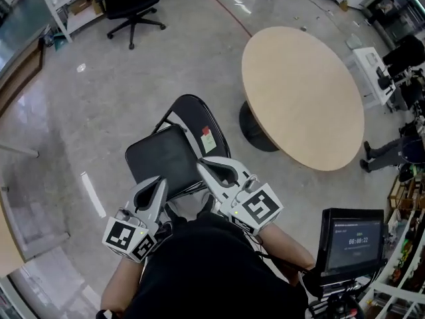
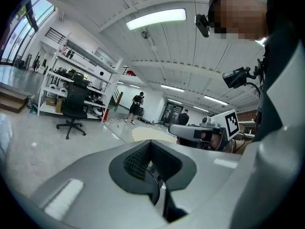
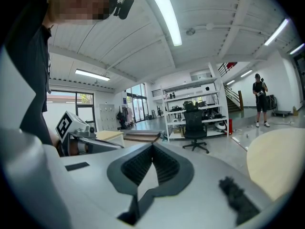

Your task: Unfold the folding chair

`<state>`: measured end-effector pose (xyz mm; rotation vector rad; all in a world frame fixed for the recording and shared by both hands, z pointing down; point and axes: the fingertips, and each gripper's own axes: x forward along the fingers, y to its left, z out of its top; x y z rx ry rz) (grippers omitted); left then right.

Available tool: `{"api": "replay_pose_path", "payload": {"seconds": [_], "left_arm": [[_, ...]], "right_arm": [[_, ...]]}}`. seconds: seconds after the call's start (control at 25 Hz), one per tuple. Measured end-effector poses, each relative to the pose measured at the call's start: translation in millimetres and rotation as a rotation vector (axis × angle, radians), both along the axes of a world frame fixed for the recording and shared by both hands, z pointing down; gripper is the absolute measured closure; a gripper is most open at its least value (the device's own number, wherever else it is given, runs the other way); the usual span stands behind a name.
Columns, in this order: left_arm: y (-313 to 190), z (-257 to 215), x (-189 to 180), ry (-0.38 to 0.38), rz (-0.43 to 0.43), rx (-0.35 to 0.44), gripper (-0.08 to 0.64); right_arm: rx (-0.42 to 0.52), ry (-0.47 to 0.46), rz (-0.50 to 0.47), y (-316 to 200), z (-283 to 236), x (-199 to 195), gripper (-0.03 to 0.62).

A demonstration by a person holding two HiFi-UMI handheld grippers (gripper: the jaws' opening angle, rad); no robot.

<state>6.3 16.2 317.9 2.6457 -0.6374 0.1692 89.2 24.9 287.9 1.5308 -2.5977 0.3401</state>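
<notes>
The black folding chair [image 1: 174, 158] stands on the grey floor right in front of me, its seat panel facing up and its rounded backrest [image 1: 196, 115] beyond it, with a small red and green tag [image 1: 207, 138] on the backrest. My left gripper [image 1: 160, 182] hovers at the seat's near edge, jaws shut and empty. My right gripper [image 1: 202, 167] is beside it over the seat's near right corner, also shut on nothing. In the left gripper view the shut left gripper [image 2: 151, 143] points across the room, not at the chair, and so does the right gripper [image 3: 152, 148] in its own view.
A round wooden table [image 1: 302, 95] on a black base stands close behind the chair to the right. A black office chair [image 1: 131, 4] and white shelving [image 1: 63, 5] are at the far left. A monitor on a stand [image 1: 350, 239] is at my right.
</notes>
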Motion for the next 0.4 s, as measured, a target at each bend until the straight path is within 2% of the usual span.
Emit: {"api": "replay_pose_path", "payload": {"seconds": [0.2,0.4], "left_arm": [[-7,1,4,-0.001,-0.007,0.002,0.554],[-7,4,23,0.016,0.044,0.008,0.555]], "right_arm": [[-0.034,0.013,0.012,-2,2,3,0.588],[0.009,0.007,0.049,2,2,17,0.588]]}}
